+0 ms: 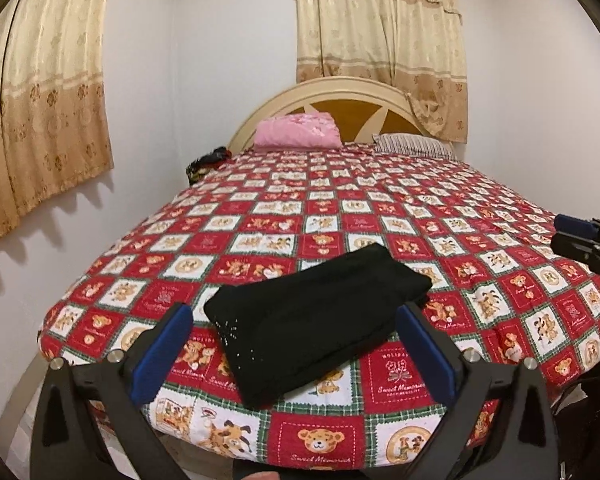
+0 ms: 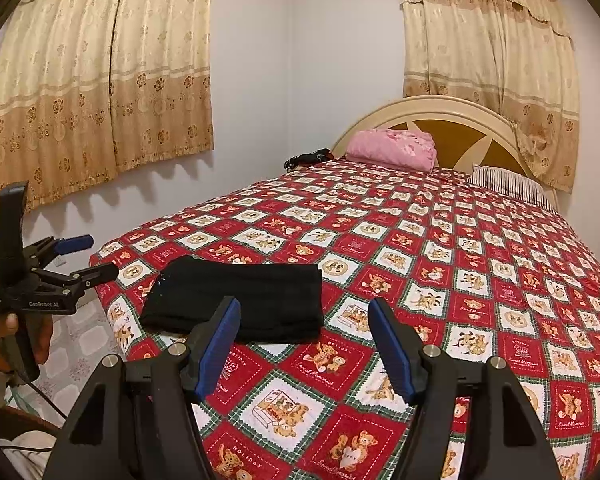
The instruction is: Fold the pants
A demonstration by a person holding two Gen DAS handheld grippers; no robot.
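Note:
Black pants [image 1: 312, 316] lie folded into a compact rectangle near the front corner of the bed [image 1: 380, 208]; they also show in the right wrist view [image 2: 240, 300]. My left gripper [image 1: 296, 344] hovers just in front of the pants, open, blue pads wide apart and nothing between them. It also appears from the side in the right wrist view [image 2: 90, 254], held by a hand off the bed's left edge. My right gripper [image 2: 304, 344] stands open over the quilt, to the right of the pants, touching nothing. Its tips show at the right edge of the left wrist view [image 1: 572, 236].
A red teddy-bear patchwork quilt [image 2: 460, 264] covers the bed. A pink folded blanket [image 2: 392, 148] and a striped pillow [image 2: 508, 188] lie by the headboard [image 2: 440, 116]. Curtains [image 2: 100, 80] hang on the walls. A dark object [image 2: 308, 158] sits at the far left corner.

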